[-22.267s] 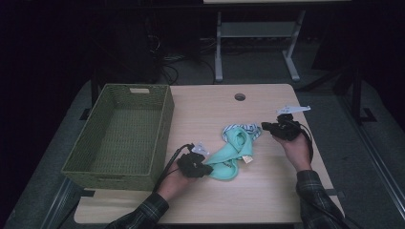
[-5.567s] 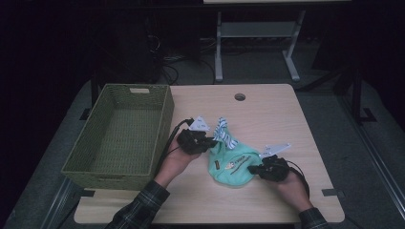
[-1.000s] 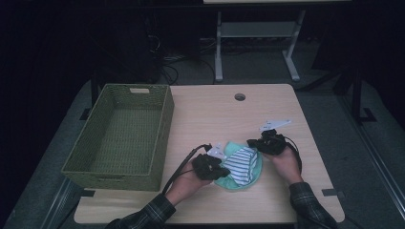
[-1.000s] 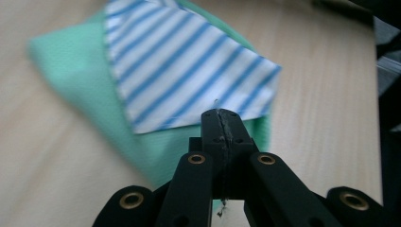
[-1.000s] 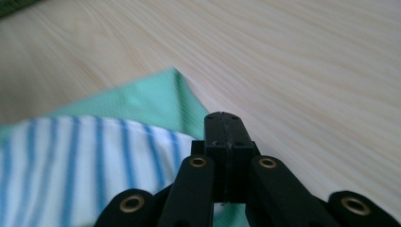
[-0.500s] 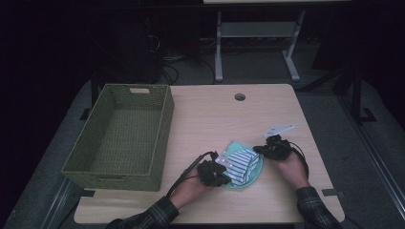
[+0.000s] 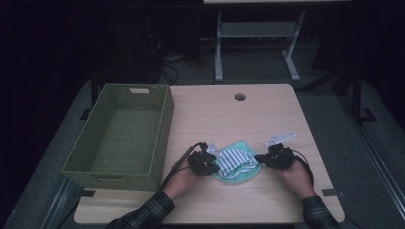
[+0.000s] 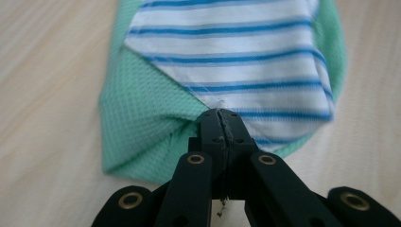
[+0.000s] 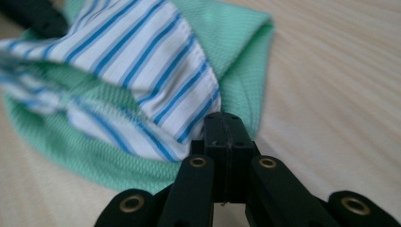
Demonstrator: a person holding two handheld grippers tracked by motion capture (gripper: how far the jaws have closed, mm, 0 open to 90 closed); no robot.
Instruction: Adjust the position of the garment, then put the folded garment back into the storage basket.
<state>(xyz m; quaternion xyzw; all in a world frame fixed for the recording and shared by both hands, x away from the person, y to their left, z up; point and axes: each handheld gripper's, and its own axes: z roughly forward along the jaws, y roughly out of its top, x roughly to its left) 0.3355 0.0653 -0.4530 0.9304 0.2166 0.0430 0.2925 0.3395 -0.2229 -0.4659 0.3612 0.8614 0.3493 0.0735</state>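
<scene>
A mint-green mesh cloth with a white, blue-striped panel (image 7: 236,164) lies folded on the table's front middle. My left gripper (image 7: 204,162) is at its left edge. In the left gripper view the jaws (image 8: 221,116) are shut on the cloth (image 8: 236,61), where the green fabric puckers into the tips. My right gripper (image 7: 274,158) is at the cloth's right edge. In the right gripper view its jaws (image 9: 226,123) are shut on the striped hem of the cloth (image 9: 156,71), which stands slightly raised. The left gripper (image 9: 33,14) shows dark at the far side.
A green wicker basket (image 7: 165,129) with nothing in it stands on the table's left side. The wooden table (image 7: 229,119) has a cable hole (image 7: 239,97) near its back edge. A metal stand (image 7: 219,52) and cables sit on the floor behind.
The right hand has come toward the table's front edge. The left hand has swung forward and back. The striped part of the cloth lies lower and flatter than before.
</scene>
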